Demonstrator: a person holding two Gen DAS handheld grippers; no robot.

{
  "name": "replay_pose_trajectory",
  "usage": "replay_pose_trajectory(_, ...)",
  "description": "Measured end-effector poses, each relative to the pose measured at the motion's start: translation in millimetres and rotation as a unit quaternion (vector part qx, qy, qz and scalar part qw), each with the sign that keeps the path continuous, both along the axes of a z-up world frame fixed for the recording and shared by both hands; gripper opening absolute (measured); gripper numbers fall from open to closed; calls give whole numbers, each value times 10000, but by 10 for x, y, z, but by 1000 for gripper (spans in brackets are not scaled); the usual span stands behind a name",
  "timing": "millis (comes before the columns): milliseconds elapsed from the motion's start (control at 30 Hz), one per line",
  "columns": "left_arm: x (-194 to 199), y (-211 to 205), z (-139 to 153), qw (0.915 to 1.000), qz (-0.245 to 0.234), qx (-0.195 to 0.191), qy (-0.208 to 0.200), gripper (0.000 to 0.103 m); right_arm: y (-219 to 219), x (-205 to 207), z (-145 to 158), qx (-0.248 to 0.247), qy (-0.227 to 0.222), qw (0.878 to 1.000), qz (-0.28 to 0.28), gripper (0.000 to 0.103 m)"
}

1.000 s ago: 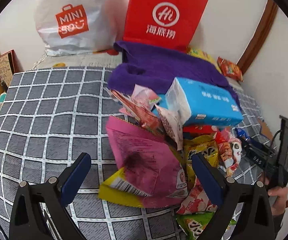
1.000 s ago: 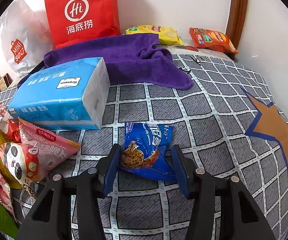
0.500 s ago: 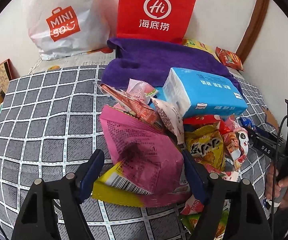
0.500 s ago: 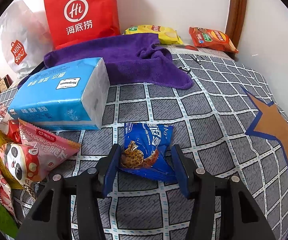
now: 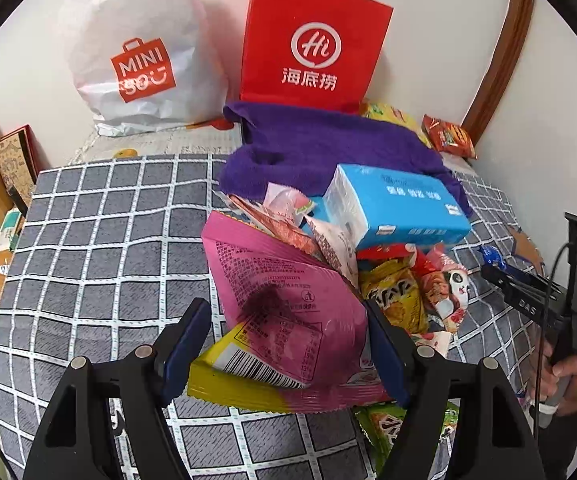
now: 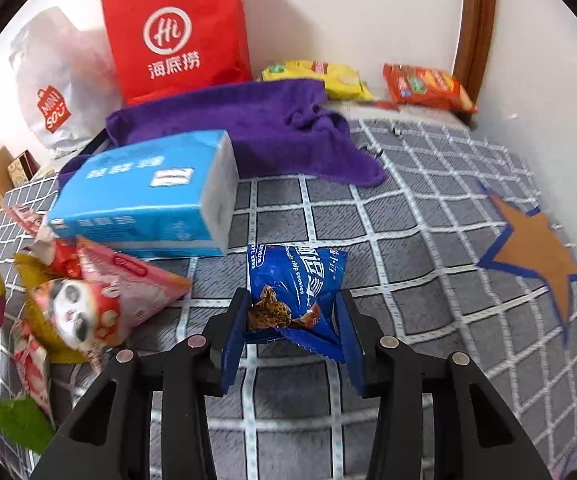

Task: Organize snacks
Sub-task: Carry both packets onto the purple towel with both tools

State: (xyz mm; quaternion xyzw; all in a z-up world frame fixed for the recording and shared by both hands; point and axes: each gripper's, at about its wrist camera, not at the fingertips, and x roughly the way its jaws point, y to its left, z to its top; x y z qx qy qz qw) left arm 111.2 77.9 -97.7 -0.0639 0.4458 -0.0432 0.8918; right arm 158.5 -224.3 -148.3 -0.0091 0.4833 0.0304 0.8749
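Note:
A pile of snack packets lies on the grey checked cloth [image 5: 100, 248]. My left gripper [image 5: 288, 344] has its jaws around a large pink snack bag [image 5: 284, 312], which has a yellow end with a barcode; whether the blue pads [image 5: 186, 344] press it is unclear. My right gripper [image 6: 294, 332] is shut on a blue chocolate-chip cookie packet [image 6: 292, 284], held slightly off the cloth. A panda packet [image 6: 88, 304] and a blue tissue pack [image 6: 148, 196] lie to its left. The right gripper also shows in the left wrist view [image 5: 500, 270].
A red paper bag [image 5: 312, 44] and a white plastic bag [image 5: 144, 60] stand against the back wall. A purple towel [image 6: 256, 124] lies before them. Yellow [image 6: 320, 76] and orange [image 6: 424, 86] chip bags lie at the back right. A star patch [image 6: 536, 256] marks the cloth.
My left gripper moved forward and narrowed around the pink bag. My right gripper closed tighter on the blue cookie packet and lifted it a little.

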Motion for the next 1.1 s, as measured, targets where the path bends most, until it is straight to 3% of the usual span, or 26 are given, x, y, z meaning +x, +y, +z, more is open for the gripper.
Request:
replay_pose_trajectory(367, -91, -146, 344, 9995, -193, -46, -236, 74, 203, -358, 606, 249, -418, 9984, 287, 43)
replay_pose_trajectory(600, 21, -294, 546, 9985, -350, -38, -417, 74, 454, -361, 825, 264, -504, 9969, 547, 42)
replay_pose_trajectory(833, 301, -360, 655, 9979, -458, -85, -446, 74, 581, -148, 904, 292, -394, 9965, 679, 42)
replay_pose_trajectory(1100, 711, -368, 822, 9973, -532, -69, -500, 74, 600, 369, 980, 282, -415, 9965, 663, 42)
